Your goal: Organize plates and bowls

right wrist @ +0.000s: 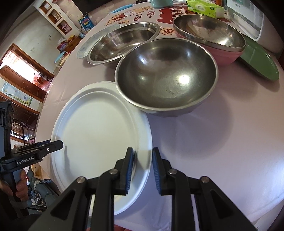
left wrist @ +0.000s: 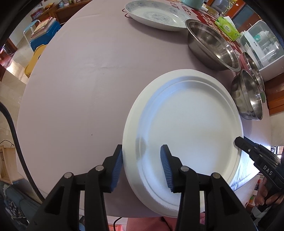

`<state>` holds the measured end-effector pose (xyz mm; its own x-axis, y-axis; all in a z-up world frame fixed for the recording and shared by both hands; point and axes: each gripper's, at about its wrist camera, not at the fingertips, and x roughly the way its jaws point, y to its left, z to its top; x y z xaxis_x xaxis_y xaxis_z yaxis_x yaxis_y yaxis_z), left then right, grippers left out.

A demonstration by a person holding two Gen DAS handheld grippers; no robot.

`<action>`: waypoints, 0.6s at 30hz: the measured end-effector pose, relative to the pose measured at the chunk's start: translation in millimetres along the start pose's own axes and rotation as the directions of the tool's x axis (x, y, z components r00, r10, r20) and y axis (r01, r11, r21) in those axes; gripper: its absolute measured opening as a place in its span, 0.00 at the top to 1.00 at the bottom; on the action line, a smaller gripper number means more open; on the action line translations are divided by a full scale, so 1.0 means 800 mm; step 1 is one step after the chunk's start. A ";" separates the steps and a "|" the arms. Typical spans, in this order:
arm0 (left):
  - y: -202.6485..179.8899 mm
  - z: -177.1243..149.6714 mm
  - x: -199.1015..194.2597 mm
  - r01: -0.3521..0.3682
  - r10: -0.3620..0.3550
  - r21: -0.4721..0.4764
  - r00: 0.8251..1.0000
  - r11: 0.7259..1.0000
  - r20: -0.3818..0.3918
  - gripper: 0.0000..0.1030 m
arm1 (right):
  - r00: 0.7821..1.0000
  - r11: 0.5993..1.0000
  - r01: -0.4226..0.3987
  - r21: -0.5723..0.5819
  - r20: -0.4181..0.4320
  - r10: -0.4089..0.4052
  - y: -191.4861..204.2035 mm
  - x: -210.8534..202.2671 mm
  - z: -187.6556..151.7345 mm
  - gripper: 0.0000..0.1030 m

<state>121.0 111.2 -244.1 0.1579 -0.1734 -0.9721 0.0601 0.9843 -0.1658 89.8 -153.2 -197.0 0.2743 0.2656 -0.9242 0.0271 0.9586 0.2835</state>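
Two white plates (left wrist: 191, 128) lie stacked, slightly offset, at the near edge of the lilac table (left wrist: 79, 80) and overhang it. My left gripper (left wrist: 142, 167) is open and straddles the stack's left rim, with one pad outside and one over the plate's floor. My right gripper (right wrist: 143, 168) is shut on the right rim of the white plates (right wrist: 95, 128). A steel bowl (right wrist: 166, 76) touches the stack's far side. Behind it stand a wide steel basin (right wrist: 124, 40), a steel bowl (right wrist: 209, 32) nested in a pink bowl (right wrist: 229, 56), and a green plate (right wrist: 259, 60). A blue-patterned plate (left wrist: 154, 14) lies far back.
A green tissue pack (left wrist: 227, 26), a mint cup (right wrist: 161, 3) and a white appliance (left wrist: 262, 49) stand along the far side. A hand (right wrist: 21, 183) holds the left gripper's handle off the table's left edge. Chairs and a blue box (left wrist: 44, 35) stand beyond the table.
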 end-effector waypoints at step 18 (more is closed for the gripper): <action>0.028 -0.013 -0.030 -0.040 0.044 -0.062 0.997 0.997 0.061 0.42 | 1.000 1.000 -0.013 0.009 0.029 0.012 0.005 -0.015 -0.012 0.57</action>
<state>108.4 137.7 -225.9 0.2201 -0.1320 -0.9665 -0.0074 0.9906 -0.1369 77.6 -151.7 -187.5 0.3020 0.2744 -0.9129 0.0322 0.9542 0.2975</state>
